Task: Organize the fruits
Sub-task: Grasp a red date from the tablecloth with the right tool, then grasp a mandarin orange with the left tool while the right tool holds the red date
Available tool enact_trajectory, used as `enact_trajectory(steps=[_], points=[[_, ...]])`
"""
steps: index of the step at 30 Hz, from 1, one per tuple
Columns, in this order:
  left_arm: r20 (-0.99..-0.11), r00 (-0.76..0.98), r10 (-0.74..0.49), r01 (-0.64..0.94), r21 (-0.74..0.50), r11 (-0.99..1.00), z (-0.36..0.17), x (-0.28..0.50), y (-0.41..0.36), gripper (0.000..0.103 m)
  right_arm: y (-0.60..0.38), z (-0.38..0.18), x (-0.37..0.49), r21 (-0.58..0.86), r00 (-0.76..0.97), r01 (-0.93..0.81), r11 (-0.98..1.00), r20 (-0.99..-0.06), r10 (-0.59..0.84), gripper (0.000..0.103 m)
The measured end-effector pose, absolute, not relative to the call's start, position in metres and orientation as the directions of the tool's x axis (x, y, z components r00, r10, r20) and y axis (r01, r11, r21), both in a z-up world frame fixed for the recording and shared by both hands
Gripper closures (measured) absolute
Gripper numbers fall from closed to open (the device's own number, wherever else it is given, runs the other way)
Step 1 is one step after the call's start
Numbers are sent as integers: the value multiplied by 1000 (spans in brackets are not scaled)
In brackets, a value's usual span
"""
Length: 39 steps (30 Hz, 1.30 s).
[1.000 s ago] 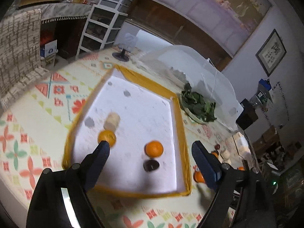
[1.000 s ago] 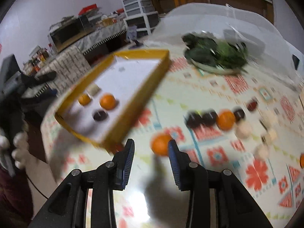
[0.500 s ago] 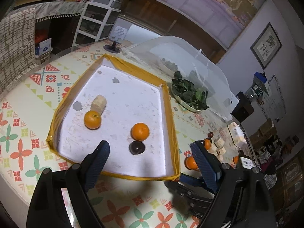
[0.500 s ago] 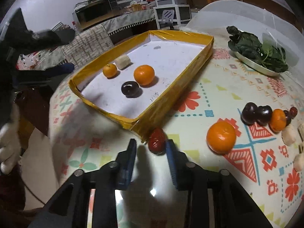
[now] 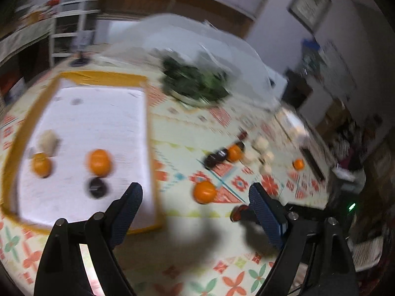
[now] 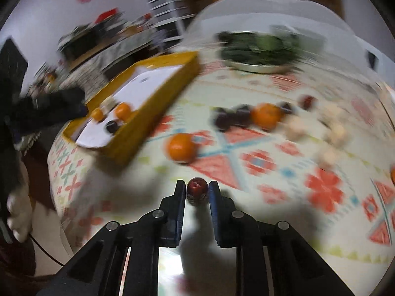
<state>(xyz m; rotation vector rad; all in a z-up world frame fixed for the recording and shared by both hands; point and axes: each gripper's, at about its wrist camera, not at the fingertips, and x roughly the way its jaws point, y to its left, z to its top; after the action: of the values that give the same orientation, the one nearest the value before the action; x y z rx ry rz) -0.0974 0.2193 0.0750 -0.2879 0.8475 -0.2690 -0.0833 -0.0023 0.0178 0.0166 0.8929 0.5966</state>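
Note:
My right gripper (image 6: pixel 197 192) is shut on a small dark red fruit (image 6: pixel 196 190), held just above the patterned tablecloth; that fruit also shows in the left wrist view (image 5: pixel 239 212). My left gripper (image 5: pixel 195 197) is open and empty above the cloth, with a loose orange (image 5: pixel 205 192) between its fingers. The yellow-rimmed tray (image 5: pixel 148 113) holds two oranges (image 5: pixel 99 161), a dark fruit (image 5: pixel 96 187) and a pale piece (image 5: pixel 48 139). In the right wrist view the tray (image 6: pixel 158 93) lies to the left, and an orange (image 6: pixel 182 147) lies on the cloth ahead.
A row of dark fruits (image 6: pixel 230 117), an orange (image 6: pixel 267 115) and pale pieces (image 6: pixel 334 133) lies across the cloth. A plate of greens (image 6: pixel 259 67) stands behind, under a clear dome. The table edge falls away at lower left.
My right gripper has closed on the dark red fruit and carried it right, away from the tray corner. My left gripper has swung right, from over the tray to over the cloth.

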Motion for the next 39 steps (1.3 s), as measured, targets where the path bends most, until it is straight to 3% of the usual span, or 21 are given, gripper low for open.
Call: enact_trajectory(steps=[3,5,15,16,17,18,19,25,29,30,31,32,39], points=[[-735,585,-343,163,-308,937,59,-78,184,20,-26,19,-82,280,496,-436,855,-718,488,82],[-759,567,-319,174,-269,947,48,-69,168,34,-37,18,-81,300,500,-419,857,-712,493,82],[-822,539,-181,169,-106,980,18,-47,142,36,-38,8,-79,368,456,-450,814,-689,563,82],[-826,538,-169,174,-87,981,17,-47,140,40,-34,9,-80,358,452,-464,810,-691,564,82],[-832,532,-158,181,-71,981,15,-47,138,58,-29,9,-80,350,447,-476,807,-694,565,82],[-838,528,-137,181,-47,982,13,-47,137,67,-23,9,-79,341,438,-488,803,-700,564,82],[-839,528,-128,185,-33,982,12,-48,135,70,-18,8,-78,337,432,-494,801,-705,563,82],[-838,510,-194,200,-104,974,11,-47,143,69,6,6,-73,304,422,-518,800,-723,548,80],[-841,509,-181,200,-89,976,8,-44,141,66,13,2,-71,297,426,-510,808,-728,537,80],[-842,511,-174,204,-79,976,8,-44,139,66,10,2,-70,304,424,-505,808,-728,539,82],[-841,513,-171,208,-71,976,8,-44,137,66,8,0,-69,312,420,-499,809,-729,541,91],[-841,516,-163,214,-58,975,7,-45,134,66,6,0,-70,314,420,-494,810,-730,540,95],[-825,530,-195,233,-80,969,9,-56,129,70,-22,7,-75,328,466,-459,826,-703,538,95]])
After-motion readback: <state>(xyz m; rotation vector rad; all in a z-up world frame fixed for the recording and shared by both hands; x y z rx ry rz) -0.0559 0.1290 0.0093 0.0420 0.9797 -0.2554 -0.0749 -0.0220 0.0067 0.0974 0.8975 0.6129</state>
